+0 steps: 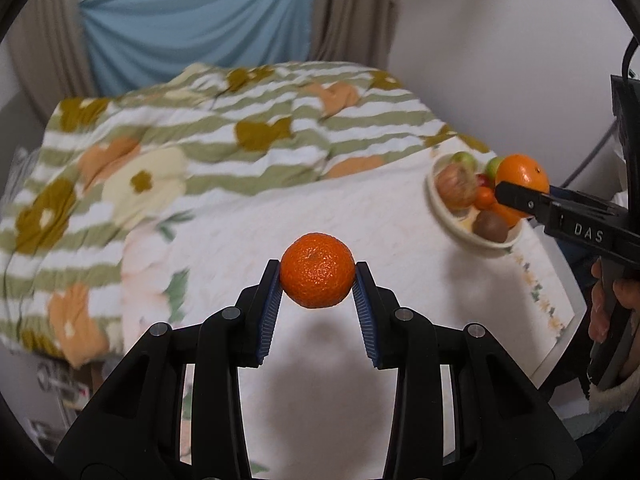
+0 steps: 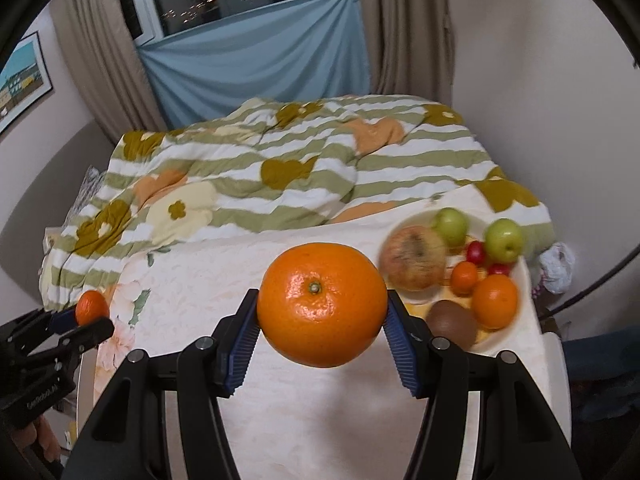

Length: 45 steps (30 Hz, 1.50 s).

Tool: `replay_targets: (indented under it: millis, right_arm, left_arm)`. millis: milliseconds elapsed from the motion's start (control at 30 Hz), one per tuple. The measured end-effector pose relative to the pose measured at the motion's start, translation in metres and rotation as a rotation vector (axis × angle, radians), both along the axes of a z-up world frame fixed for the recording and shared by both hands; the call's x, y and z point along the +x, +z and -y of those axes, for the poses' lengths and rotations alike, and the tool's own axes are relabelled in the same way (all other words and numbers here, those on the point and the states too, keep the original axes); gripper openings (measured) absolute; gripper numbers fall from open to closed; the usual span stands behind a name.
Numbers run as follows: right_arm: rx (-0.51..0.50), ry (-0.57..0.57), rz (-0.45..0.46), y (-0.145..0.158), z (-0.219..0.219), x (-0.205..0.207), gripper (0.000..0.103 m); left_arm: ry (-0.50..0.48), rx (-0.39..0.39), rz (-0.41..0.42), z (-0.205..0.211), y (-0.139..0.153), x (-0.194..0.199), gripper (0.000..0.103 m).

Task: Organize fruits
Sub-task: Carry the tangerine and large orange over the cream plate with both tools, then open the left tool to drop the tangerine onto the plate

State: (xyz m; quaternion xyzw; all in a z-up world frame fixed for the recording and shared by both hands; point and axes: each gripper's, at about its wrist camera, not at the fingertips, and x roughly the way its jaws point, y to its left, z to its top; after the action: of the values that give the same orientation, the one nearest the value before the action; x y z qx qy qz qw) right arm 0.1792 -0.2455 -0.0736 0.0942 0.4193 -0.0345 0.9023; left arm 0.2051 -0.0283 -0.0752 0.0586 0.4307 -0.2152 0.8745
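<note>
Clearly, right claw body reads "DAS".

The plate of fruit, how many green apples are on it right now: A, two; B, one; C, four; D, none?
A: the right wrist view shows two green apples at the far side of the plate, behind the small red fruits.

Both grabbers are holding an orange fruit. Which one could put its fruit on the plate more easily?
Probably the right. The right gripper holds the big orange close beside the plate. The left gripper, holding the small mandarin, is farther away across the table.
</note>
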Motion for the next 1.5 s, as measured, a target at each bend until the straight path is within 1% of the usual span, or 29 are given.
replay_targets:
  millis: [267, 500, 633, 933, 1200, 1467, 1500]
  right_arm:
    - [-0.020, -0.042, 0.007, 0.010, 0.067, -0.011, 0.055]
    - [-0.018, -0.062, -0.004, 0.005, 0.123, -0.009, 0.055]
    - [-0.025, -0.057, -0.015, -0.002, 0.149, -0.004, 0.056]
    - [-0.007, -0.018, -0.054, -0.023, 0.188, 0.007, 0.055]
    - [0.015, 0.006, -0.074, -0.041, 0.204, 0.010, 0.055]
    - [0.024, -0.026, -0.078, -0.045, 0.216, 0.003, 0.055]
    - [0.027, -0.030, -0.078, -0.045, 0.217, 0.003, 0.055]
  left_arm:
    - [-0.063, -0.030, 0.016, 0.080, 0.016, 0.015, 0.043]
    - [-0.102, -0.016, 0.018, 0.149, 0.015, 0.034, 0.043]
    - [-0.120, -0.007, -0.005, 0.185, 0.007, 0.048, 0.043]
    - [-0.185, 0.035, -0.063, 0.262, -0.029, 0.074, 0.043]
    - [-0.231, 0.055, -0.106, 0.302, -0.054, 0.092, 0.043]
    - [-0.261, 0.070, -0.124, 0.320, -0.061, 0.099, 0.043]
    - [-0.262, 0.070, -0.126, 0.320, -0.061, 0.099, 0.044]
